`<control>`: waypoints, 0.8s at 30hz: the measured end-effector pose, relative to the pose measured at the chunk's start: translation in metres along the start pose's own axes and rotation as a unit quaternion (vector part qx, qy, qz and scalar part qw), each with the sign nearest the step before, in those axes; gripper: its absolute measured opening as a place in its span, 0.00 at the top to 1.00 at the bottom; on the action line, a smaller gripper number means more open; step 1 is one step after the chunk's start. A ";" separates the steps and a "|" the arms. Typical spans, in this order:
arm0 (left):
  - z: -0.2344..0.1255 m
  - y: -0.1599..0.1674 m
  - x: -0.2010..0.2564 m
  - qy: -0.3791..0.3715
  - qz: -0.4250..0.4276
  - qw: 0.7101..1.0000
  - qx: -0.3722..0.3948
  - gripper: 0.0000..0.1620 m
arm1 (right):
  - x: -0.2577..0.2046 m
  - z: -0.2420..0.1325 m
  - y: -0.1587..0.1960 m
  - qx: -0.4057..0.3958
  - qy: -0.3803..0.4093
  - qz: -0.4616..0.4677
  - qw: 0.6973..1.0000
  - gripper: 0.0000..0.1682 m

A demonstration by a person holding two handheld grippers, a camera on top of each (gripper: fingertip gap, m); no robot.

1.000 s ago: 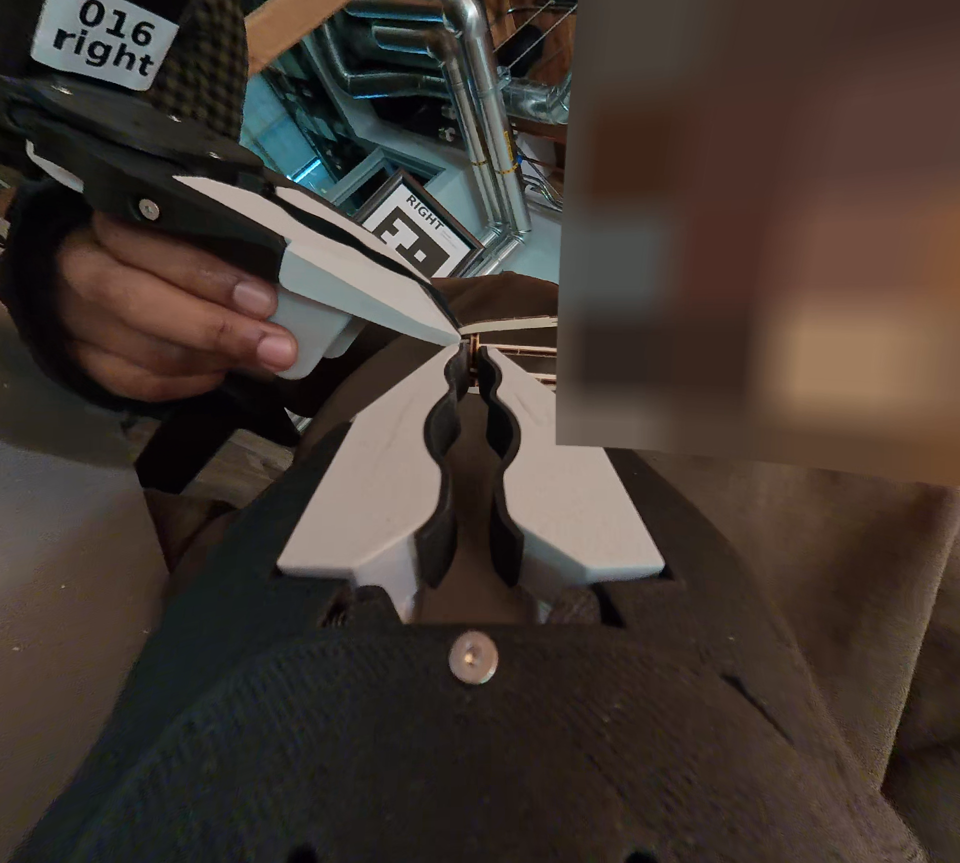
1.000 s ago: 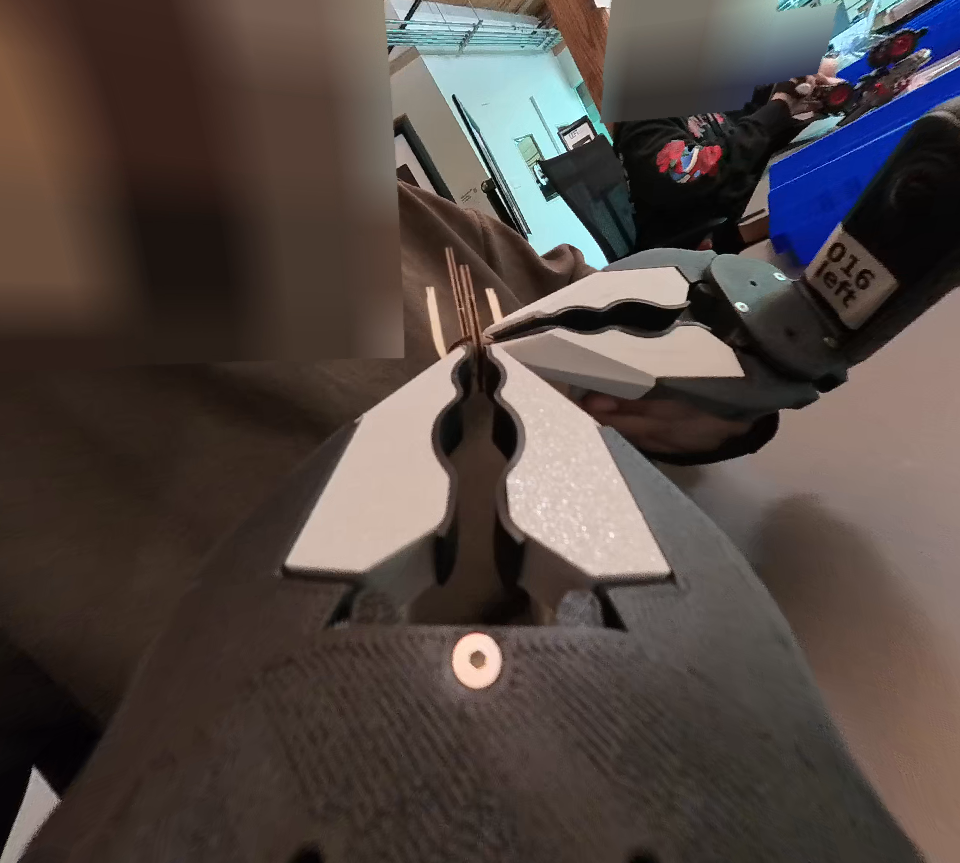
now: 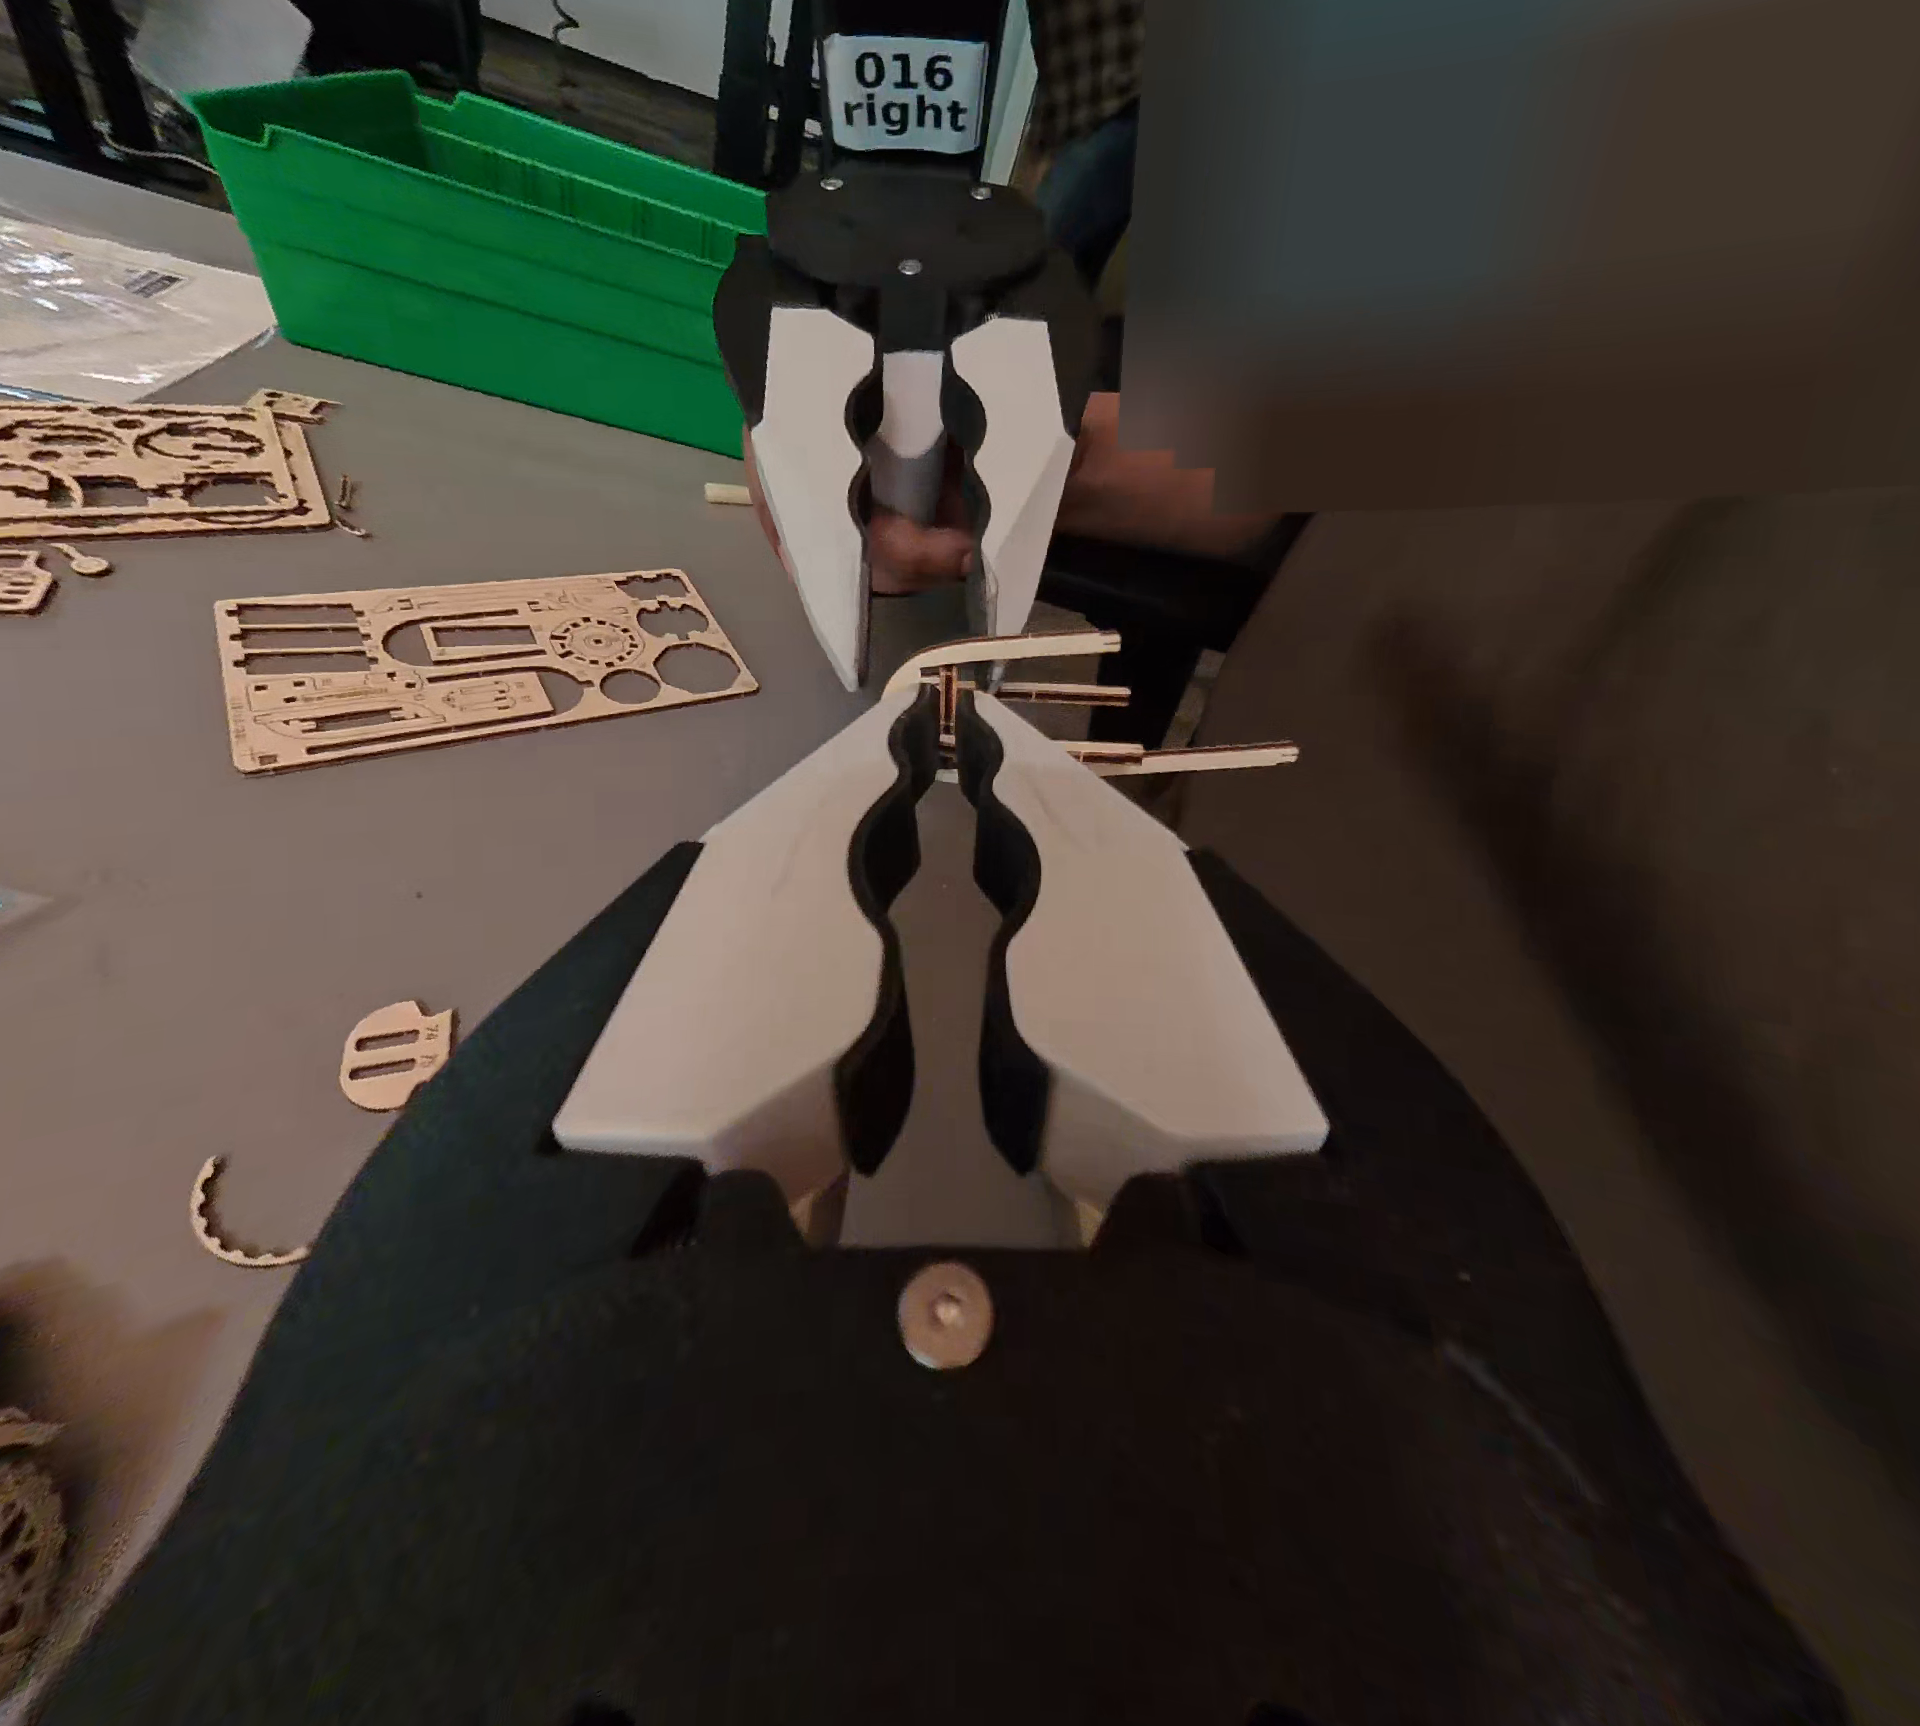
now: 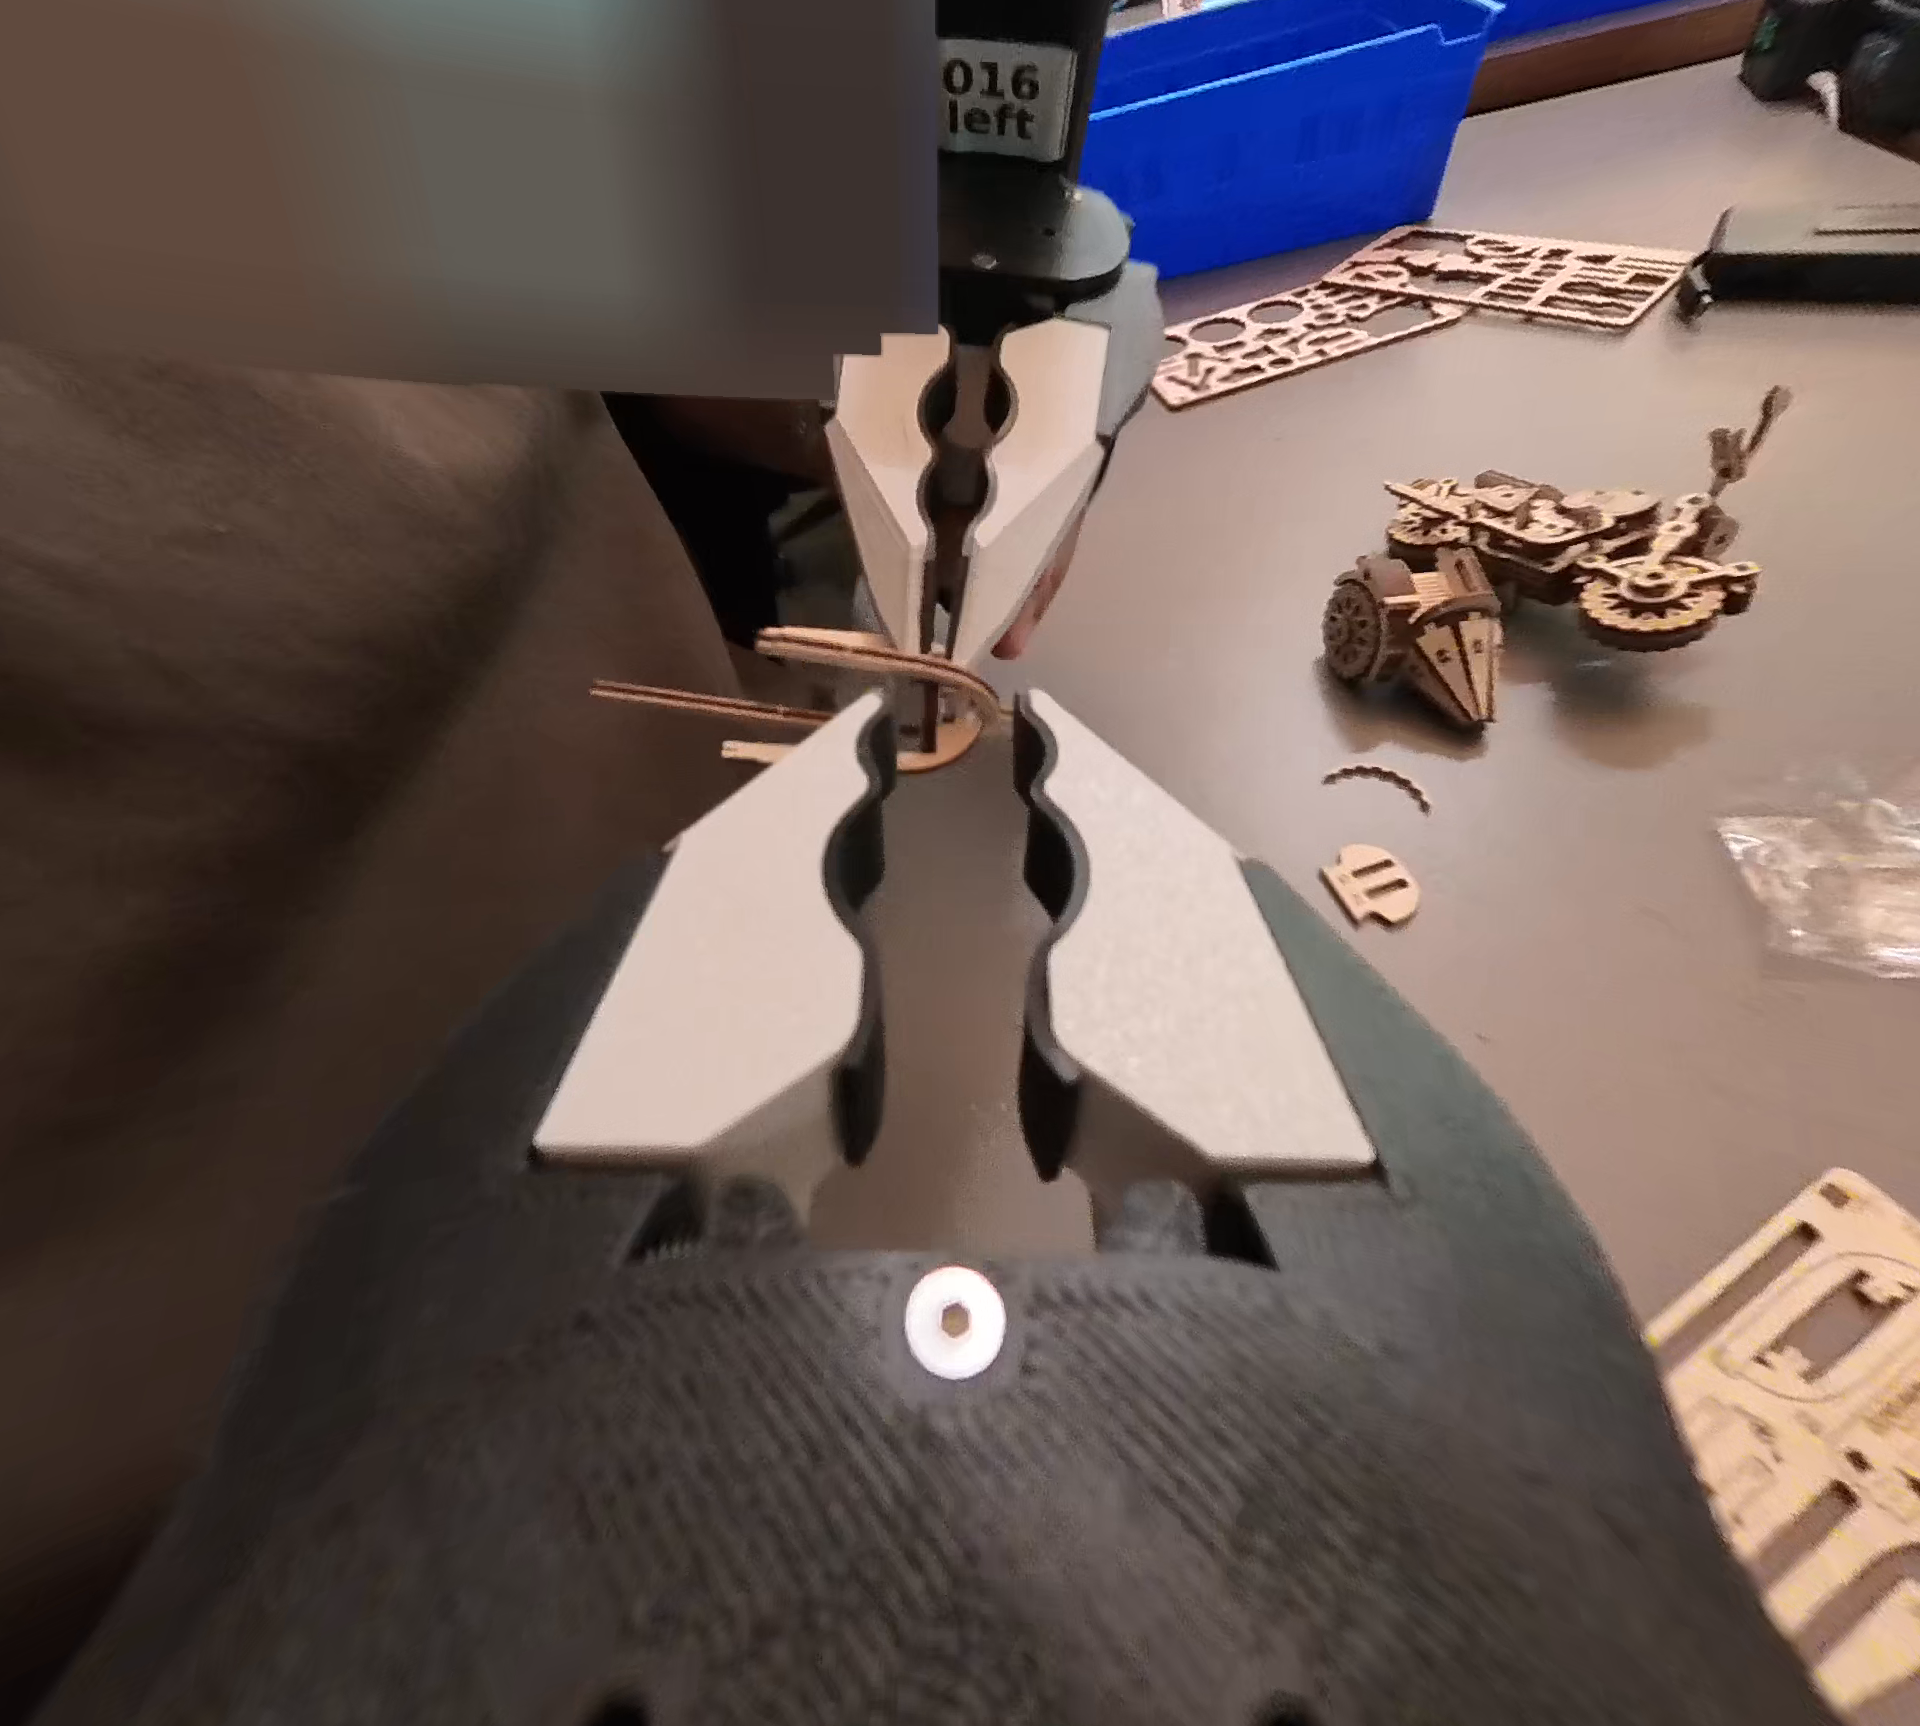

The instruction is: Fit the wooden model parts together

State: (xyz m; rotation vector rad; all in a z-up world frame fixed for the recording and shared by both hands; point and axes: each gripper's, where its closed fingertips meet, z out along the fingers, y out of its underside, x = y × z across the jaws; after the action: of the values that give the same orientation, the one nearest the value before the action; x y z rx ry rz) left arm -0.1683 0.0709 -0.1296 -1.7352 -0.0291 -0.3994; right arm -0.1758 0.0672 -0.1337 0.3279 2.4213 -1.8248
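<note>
Pale plywood assembly (image 3: 1049, 689) — curved strip, thin prongs

We see pale tan wooden part (image 3: 1023, 648), dark burnt edges. Left gripper (image 3: 948, 712): white fingers, black wavy pads, black body. Right gripper (image 4: 951, 720): same white-and-black. Our table (image 3: 520, 845) dull grey-brown. Green bin (image 3: 499, 263) ribbed; blue bin (image 4: 1278, 107) plain. Cut-out sheets (image 3: 468, 663) light tan, finished model (image 4: 1558, 575) darker brown.
</note>
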 end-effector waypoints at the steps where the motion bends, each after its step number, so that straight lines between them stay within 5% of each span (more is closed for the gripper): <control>1: 0.001 0.001 -0.001 -0.007 0.010 1.000 -0.004 0.99 | 0.000 0.001 0.003 -0.009 0.003 -0.007 1.000 0.87; 24: 0.006 -0.001 0.015 0.020 0.029 0.999 0.011 0.99 | -0.015 0.003 0.000 0.010 0.002 -0.125 0.992 0.92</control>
State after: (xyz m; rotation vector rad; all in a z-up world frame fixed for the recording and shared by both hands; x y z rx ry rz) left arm -0.1533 0.0736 -0.1251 -1.7027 0.0459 -0.3908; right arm -0.1615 0.0623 -0.1313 0.0309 2.5481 -1.9443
